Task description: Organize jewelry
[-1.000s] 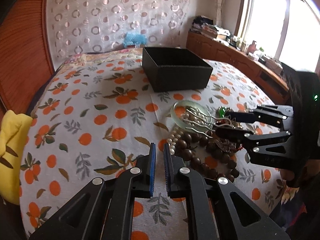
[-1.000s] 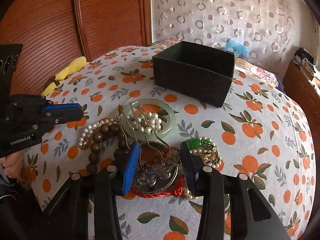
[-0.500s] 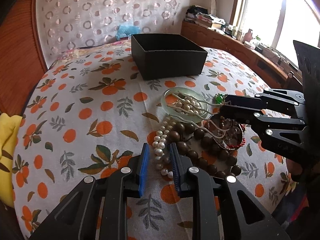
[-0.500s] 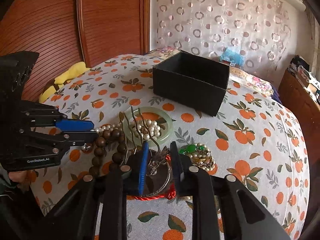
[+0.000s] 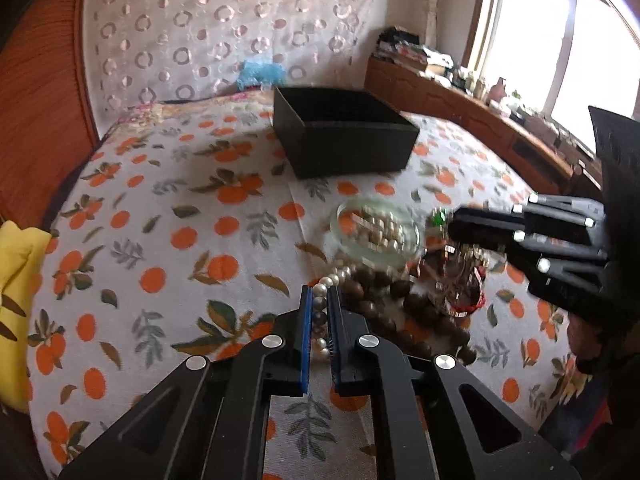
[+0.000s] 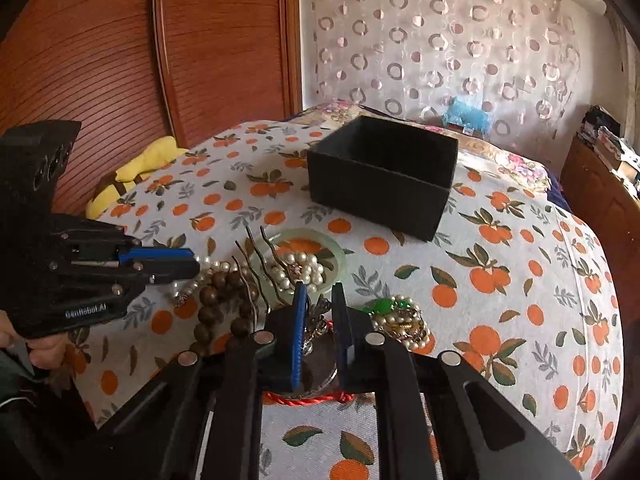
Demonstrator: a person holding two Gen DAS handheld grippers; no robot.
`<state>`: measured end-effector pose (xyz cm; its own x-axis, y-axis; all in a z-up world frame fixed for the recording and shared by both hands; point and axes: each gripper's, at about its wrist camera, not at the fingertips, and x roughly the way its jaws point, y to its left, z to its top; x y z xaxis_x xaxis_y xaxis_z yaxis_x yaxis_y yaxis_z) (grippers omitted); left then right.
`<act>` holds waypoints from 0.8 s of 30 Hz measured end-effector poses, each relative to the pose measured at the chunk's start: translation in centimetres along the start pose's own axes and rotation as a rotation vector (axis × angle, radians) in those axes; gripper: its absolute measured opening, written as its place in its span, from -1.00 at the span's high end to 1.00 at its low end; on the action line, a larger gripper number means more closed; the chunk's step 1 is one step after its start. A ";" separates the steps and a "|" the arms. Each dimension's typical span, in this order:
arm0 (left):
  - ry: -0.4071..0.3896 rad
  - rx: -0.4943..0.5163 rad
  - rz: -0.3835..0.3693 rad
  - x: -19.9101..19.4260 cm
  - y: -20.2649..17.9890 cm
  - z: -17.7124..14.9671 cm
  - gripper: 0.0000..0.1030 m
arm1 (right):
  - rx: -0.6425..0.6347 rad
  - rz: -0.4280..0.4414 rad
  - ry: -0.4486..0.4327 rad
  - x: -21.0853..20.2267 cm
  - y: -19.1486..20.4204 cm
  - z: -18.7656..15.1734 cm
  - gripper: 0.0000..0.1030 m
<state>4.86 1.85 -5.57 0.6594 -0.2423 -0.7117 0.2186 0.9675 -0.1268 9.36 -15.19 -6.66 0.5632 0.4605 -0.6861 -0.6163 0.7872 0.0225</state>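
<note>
A pile of jewelry lies on the orange-print bedspread [image 5: 160, 220]: a pearl strand [image 5: 320, 312], brown wooden beads [image 5: 404, 304], a pale green bangle [image 6: 336, 256], a pearl hair comb [image 6: 298, 270], a red-corded piece [image 6: 304, 400] and a green-and-pearl cluster [image 6: 396, 316]. My left gripper [image 5: 319, 300] is shut on the pearl strand. My right gripper [image 6: 319, 300] is shut on the hair comb's base, its prongs sticking up. An open black box [image 5: 340, 136] stands behind the pile; it also shows in the right wrist view [image 6: 384, 176].
A wooden headboard [image 6: 160, 60] stands at the left with a yellow cushion [image 5: 16, 280] by it. A patterned curtain [image 6: 440, 40] hangs behind the bed. A wooden cabinet [image 5: 480, 120] with clutter runs under the window at the right.
My left gripper moved forward and closed on the pearl strand. My right gripper narrowed from wide open and closed on the hair comb, lifting it a little.
</note>
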 end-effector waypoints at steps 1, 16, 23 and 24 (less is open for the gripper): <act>-0.020 -0.004 0.005 -0.5 0.1 0.3 0.88 | -0.005 -0.001 -0.002 0.0 0.1 0.1 0.73; -0.161 -0.002 0.000 -4.9 -0.3 3.7 0.88 | -0.046 -0.002 -0.033 -1.0 1.1 1.1 0.95; -0.192 0.009 -0.005 -5.9 -0.5 4.9 0.88 | -0.054 -0.022 -0.072 -2.4 0.8 2.0 0.95; -0.197 0.008 -0.008 -6.0 -0.5 5.1 0.88 | -0.058 -0.028 -0.078 -2.6 0.8 2.2 0.95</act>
<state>4.43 2.45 2.27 0.7852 -0.2605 -0.5617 0.2302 0.9650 -0.1258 8.61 -14.86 -3.21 0.6204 0.4714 -0.6268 -0.6295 0.7760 -0.0395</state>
